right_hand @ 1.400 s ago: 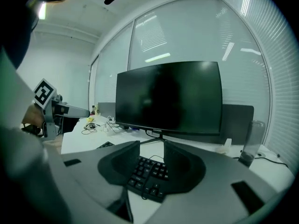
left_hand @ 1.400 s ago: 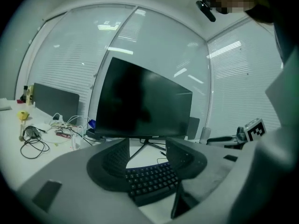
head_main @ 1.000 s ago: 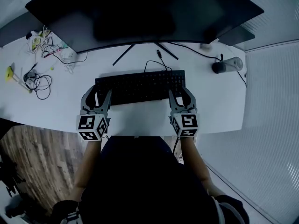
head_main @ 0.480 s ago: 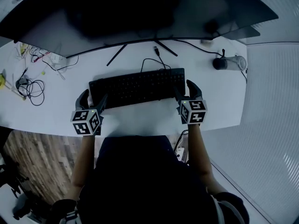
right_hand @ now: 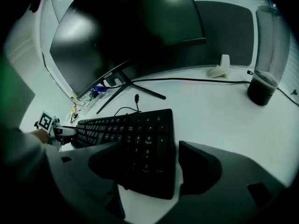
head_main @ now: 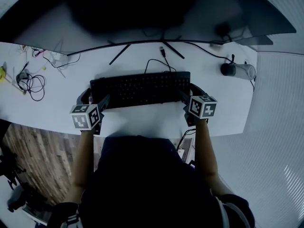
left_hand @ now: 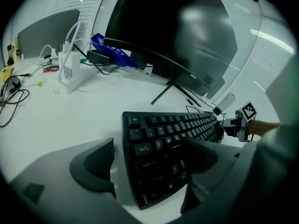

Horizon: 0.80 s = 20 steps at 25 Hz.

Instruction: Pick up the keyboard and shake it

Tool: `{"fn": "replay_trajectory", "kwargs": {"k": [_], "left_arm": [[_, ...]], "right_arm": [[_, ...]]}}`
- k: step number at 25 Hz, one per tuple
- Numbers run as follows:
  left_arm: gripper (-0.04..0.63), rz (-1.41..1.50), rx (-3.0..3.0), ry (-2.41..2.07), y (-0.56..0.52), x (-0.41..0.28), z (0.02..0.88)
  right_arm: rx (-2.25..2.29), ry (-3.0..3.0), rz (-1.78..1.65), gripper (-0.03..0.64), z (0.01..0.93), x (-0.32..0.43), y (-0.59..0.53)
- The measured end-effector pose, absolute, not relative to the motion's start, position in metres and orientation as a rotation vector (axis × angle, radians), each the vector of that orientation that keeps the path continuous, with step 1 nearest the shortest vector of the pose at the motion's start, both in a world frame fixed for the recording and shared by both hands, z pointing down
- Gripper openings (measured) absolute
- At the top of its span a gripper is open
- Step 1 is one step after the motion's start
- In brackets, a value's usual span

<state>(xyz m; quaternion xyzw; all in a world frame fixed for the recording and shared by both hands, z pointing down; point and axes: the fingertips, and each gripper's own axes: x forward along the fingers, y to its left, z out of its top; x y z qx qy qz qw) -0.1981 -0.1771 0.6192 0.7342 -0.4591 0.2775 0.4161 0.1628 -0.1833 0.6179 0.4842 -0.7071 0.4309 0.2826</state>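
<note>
A black keyboard lies flat on the white desk below the monitor, its cable running off the back. My left gripper straddles the keyboard's left end: one jaw is over the keys and the other stands off the edge, with a strip of desk showing between. My right gripper straddles the right end the same way, with a gap at its outer jaw. Both sets of jaws have just been opening, and the keyboard sits between them unpressed.
A wide curved monitor on a splayed stand fills the back of the desk. Tangled cables and a white power strip lie at the far left. A dark cylinder stands at the back right. The desk's front edge is just behind the grippers.
Both grippers have sunk toward the desk and tipped further down, their marker cubes now facing up. Their jaws stand wider. The keyboard has stayed on the desk.
</note>
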Motion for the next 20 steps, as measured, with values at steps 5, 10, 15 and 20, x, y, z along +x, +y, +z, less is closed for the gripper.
{"fn": "replay_trajectory", "kwargs": {"k": [5,10,15,20], "left_arm": [[0.417,0.761,1.812,-1.148,-0.179,-0.198,0.623],[0.417,0.746,1.763,-1.192,-0.182,-0.196,0.624],[0.396,0.746,1.779,-1.179,-0.185,-0.190,0.623],[0.396,0.744,1.771,-1.202,-0.187,-0.191,0.620]], "right_arm": [[1.234,-1.824,1.213,0.329,0.623,0.163,-0.184],[1.183,-1.778,1.241,0.328,0.625,0.163,-0.184],[1.191,-1.779,1.249,0.328,0.627,0.163,-0.186],[1.210,-1.787,1.258,0.327,0.628,0.163,-0.189]]}}
